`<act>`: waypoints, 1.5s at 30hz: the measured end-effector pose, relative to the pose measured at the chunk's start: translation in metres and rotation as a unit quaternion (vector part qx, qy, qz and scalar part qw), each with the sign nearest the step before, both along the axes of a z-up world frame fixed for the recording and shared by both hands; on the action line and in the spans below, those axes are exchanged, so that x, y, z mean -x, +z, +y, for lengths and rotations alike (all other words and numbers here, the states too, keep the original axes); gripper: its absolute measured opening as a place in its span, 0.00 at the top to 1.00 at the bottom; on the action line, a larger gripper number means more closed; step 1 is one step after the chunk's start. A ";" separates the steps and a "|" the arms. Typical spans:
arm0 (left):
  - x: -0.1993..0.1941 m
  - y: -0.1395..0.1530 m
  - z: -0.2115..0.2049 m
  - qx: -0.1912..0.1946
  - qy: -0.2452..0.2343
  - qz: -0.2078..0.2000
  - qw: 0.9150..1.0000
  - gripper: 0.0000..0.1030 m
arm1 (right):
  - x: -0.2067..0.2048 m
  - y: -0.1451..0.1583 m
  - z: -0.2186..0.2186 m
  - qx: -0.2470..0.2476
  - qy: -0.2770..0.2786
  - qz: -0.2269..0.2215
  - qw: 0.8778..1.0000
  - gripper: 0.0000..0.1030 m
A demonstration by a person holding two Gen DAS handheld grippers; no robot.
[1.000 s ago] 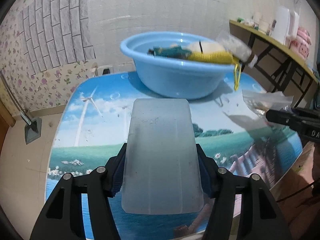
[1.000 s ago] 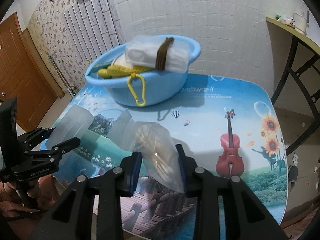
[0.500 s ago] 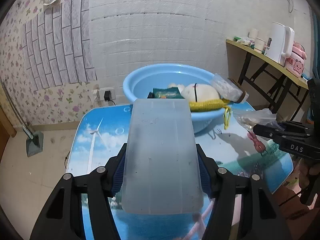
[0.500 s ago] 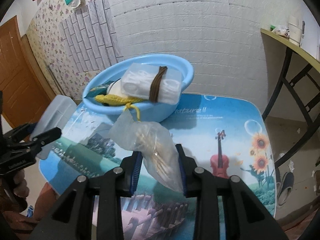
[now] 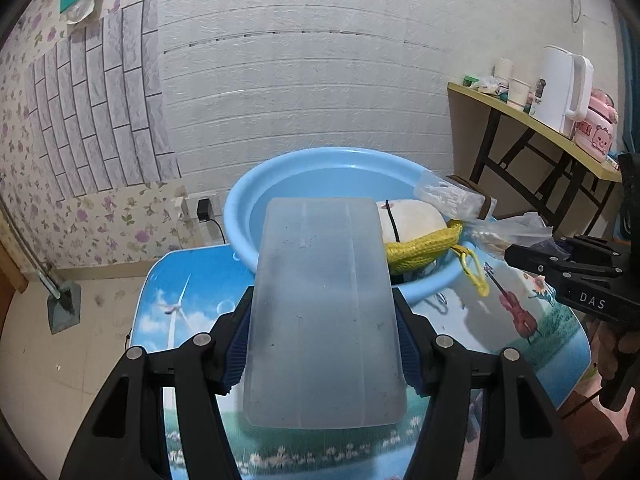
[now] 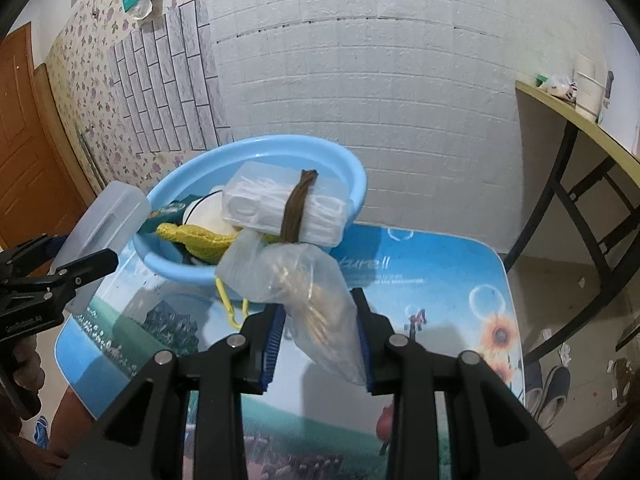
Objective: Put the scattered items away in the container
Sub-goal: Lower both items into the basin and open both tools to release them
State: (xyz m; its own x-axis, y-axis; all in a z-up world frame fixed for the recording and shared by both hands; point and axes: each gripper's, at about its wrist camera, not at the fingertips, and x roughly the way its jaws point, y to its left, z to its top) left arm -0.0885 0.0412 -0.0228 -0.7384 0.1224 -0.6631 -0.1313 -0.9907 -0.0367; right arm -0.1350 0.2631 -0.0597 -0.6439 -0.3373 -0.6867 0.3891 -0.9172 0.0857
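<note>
My left gripper (image 5: 322,354) is shut on a frosted plastic box (image 5: 324,308) and holds it in the air in front of the blue basin (image 5: 280,184). My right gripper (image 6: 318,344) is shut on a clear plastic bag of thin sticks (image 6: 304,292), raised above the table near the basin (image 6: 352,176). The basin holds a clear case with a brown band (image 6: 280,208), a yellow mesh pouch (image 6: 196,240) with a yellow clip hanging over the rim, a white round item and a green packet. The box also shows in the right wrist view (image 6: 104,224).
The basin stands at the far end of a small table with a printed blue landscape top (image 6: 436,280). A white brick wall lies behind. A side shelf (image 5: 532,120) with a kettle and cups stands on the right. A wooden door (image 6: 20,160) is at the left.
Both grippers have risen and moved toward the basin with their loads. The basin now sits lower in both views and the box and bag are close to its rim.
</note>
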 end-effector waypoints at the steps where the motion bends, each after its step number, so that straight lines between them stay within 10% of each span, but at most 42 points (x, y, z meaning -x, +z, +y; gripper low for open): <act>1: 0.002 0.000 0.000 0.001 -0.001 0.000 1.000 0.40 | 0.003 0.001 -0.001 0.000 0.001 0.001 1.000 0.70; 45: 0.077 -0.020 0.013 -0.008 -0.009 -0.013 1.000 0.40 | 0.078 -0.015 -0.060 -0.006 0.055 -0.021 0.998 0.69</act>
